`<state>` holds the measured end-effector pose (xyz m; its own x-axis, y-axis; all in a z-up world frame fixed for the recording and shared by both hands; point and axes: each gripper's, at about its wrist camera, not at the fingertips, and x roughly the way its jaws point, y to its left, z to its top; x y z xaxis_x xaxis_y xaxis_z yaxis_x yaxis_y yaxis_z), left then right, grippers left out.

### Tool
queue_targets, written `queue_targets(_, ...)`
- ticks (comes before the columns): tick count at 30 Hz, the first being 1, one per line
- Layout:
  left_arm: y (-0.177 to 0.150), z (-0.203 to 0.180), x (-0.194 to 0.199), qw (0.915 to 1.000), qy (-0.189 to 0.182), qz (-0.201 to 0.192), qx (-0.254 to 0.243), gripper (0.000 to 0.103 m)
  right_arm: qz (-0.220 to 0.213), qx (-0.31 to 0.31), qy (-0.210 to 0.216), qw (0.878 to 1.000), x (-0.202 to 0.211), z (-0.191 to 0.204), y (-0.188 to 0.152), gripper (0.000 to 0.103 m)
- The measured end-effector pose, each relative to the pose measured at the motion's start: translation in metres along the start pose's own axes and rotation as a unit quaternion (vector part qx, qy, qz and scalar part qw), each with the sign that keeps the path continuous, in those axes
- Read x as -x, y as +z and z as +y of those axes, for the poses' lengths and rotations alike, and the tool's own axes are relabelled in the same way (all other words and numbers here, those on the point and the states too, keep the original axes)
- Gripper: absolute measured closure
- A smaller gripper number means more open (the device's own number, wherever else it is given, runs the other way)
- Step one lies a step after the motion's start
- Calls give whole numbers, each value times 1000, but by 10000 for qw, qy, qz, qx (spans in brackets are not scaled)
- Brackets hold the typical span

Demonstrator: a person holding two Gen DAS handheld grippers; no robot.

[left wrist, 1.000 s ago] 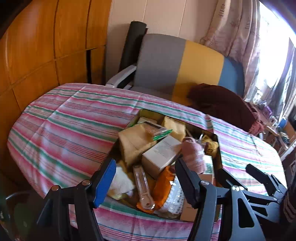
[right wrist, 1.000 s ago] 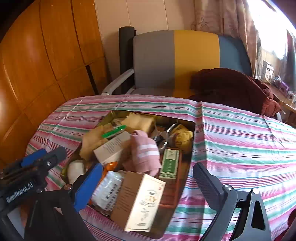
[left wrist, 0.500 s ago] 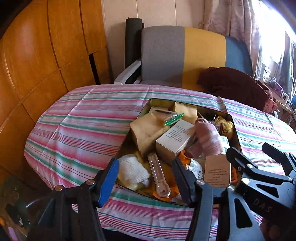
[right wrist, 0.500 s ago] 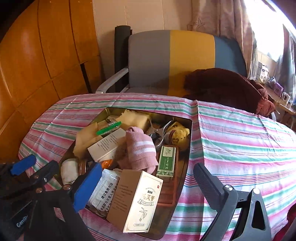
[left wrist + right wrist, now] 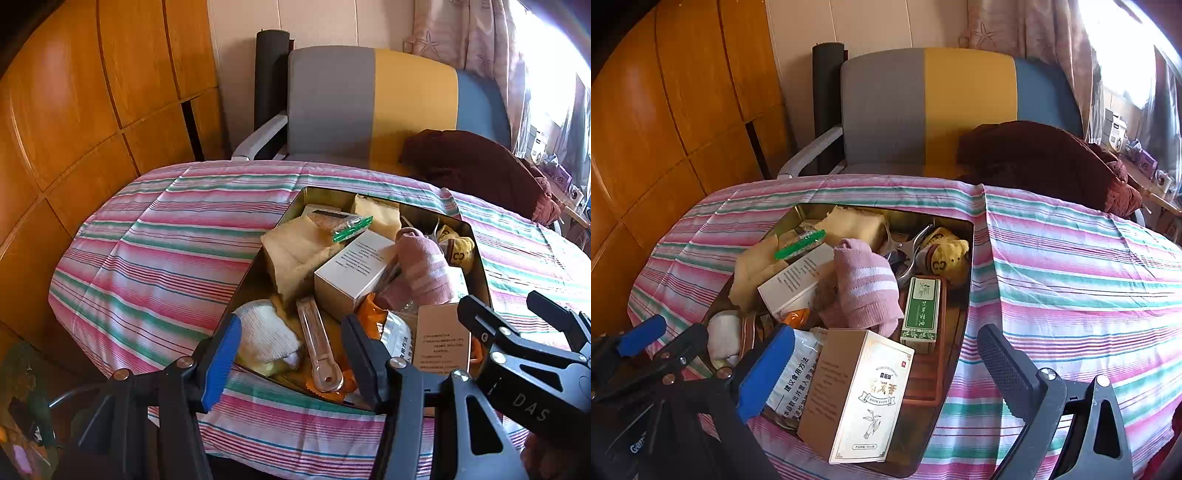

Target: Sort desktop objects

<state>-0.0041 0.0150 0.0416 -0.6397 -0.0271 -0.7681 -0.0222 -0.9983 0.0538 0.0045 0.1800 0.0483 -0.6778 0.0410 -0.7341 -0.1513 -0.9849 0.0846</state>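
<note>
My left gripper hovers over the tin's near end, jaws closing with nothing pinched yet. My right gripper hangs released above the box.

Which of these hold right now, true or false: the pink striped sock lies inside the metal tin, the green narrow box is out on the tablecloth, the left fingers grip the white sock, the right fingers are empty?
1. The pink striped sock lies inside the rectangular metal tin. True.
2. The narrow green box sits out on the striped tablecloth. False: it is in the tin, beside the pink sock.
3. The left gripper has its fingers clamped on the white balled sock. False: the fingers are closing, but nothing is pressed between them.
4. The right gripper holds nothing. True: its fingers stand wide apart over the tin.
</note>
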Motion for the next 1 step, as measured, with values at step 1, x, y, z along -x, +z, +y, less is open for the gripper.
queue_targets(1,0,0,0,10000,-7,9,-6,46,8,-2,7,10000,-1,0,0,3)
